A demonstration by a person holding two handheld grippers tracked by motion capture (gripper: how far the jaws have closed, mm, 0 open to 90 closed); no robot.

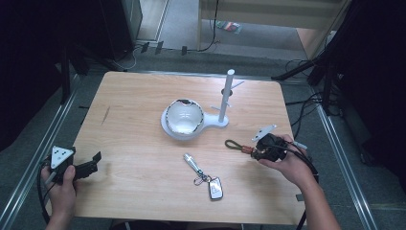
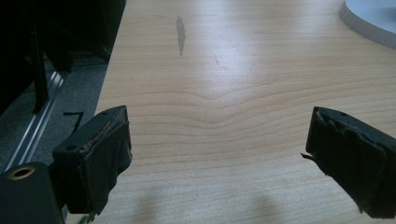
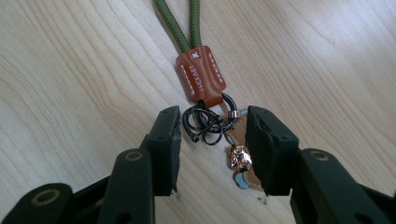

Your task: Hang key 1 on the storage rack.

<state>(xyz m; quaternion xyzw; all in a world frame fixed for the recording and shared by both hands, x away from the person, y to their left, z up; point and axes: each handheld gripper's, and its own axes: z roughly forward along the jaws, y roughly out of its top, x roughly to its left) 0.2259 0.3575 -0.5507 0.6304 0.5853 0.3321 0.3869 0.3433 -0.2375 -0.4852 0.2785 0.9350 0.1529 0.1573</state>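
A keychain with a green cord loop (image 3: 180, 23), a brown leather tab (image 3: 203, 74), black rings (image 3: 205, 123) and a small metal charm (image 3: 239, 161) lies flat on the wooden table (image 1: 134, 105). My right gripper (image 3: 212, 126) straddles the rings and charm: they lie between the jaws, the right jaw is against the charm, and a gap remains at the left jaw. From above, the keychain (image 1: 237, 145) stretches left of the right gripper (image 1: 256, 152). My left gripper (image 1: 95, 160) rests at the table's front left, open over bare wood (image 2: 219, 135).
A second key set with a silver key and white fob (image 1: 215, 188) lies near the front centre. A shiny bowl (image 1: 183, 116) sits on a white stand base (image 1: 210, 125) with an upright pegged post (image 1: 225, 98). The base's edge (image 2: 369, 18) appears in the left gripper view.
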